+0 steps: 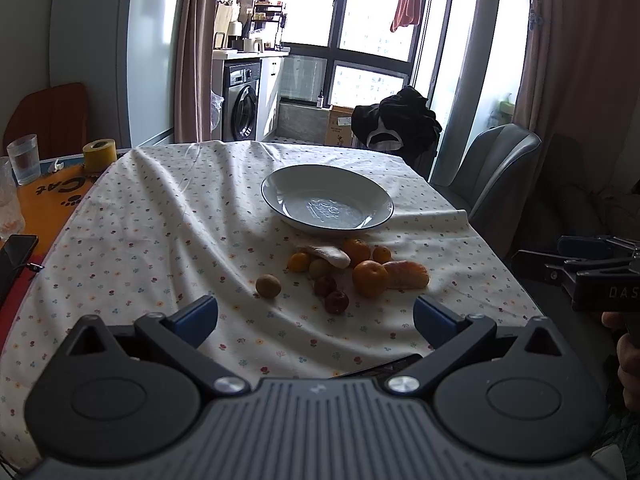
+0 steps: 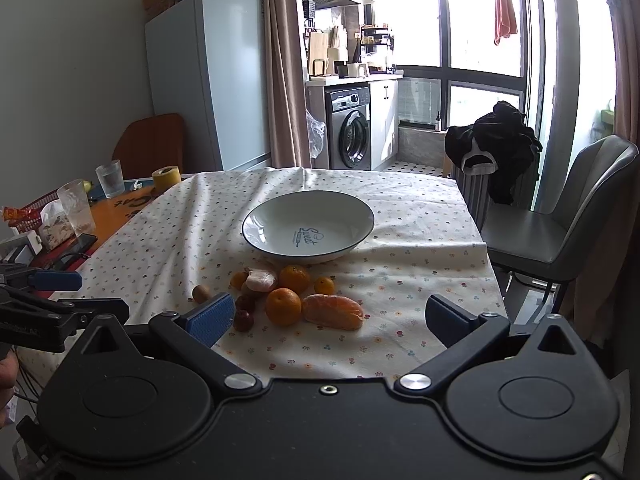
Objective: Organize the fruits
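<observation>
1. Fruit is lying in a loose cluster on the flowered tablecloth (image 2: 400,216), just in front of the white bowl (image 2: 280,216), none of it inside.
2. That bowl is sitting empty, showing only the blue "Sweet" lettering on its bottom and a dark line around its rim.
3. Two larger tangerines (image 2: 283,306) and two smaller ones are resting beside a peeled orange (image 2: 333,311), a pale peeled piece (image 2: 261,279), two dark red fruits (image 2: 243,320) and a brown kiwi (image 1: 268,286) set slightly apart.
4. Left gripper (image 1: 315,316) is hovering over the near edge of the cloth with its blue-padded jaws spread wide, holding nothing.
5. Right gripper (image 2: 330,320) is hanging likewise, jaws wide apart and bare, the fruit lying beyond its fingertips.
6. Two drinking glasses (image 2: 110,178) are standing on the orange mat at the left, near a yellow tape roll (image 2: 165,178); the farther glass appears to be holding water.
</observation>
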The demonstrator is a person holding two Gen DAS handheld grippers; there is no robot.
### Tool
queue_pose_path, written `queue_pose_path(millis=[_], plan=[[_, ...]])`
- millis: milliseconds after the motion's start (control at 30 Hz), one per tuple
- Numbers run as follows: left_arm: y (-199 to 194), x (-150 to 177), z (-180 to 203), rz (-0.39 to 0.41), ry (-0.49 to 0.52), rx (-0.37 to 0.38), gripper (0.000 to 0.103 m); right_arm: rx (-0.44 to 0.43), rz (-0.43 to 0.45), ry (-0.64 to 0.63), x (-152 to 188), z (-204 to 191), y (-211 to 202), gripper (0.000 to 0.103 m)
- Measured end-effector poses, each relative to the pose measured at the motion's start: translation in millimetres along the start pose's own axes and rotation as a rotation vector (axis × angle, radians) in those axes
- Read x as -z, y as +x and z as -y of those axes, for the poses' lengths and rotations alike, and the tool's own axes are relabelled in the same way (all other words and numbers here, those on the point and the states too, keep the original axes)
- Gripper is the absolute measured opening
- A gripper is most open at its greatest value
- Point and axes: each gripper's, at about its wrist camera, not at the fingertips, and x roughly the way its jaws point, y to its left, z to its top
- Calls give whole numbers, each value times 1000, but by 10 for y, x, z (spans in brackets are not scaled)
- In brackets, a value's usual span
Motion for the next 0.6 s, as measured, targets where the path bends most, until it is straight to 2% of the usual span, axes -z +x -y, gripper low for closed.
queue_pose_path(millis=[367, 600], plan=[[9, 11, 20, 2, 11, 21, 103, -80, -12, -21, 14, -69, -3, 103], [-1, 15, 37, 9, 16, 36, 103, -97, -11, -26, 9, -86, -17, 103]])
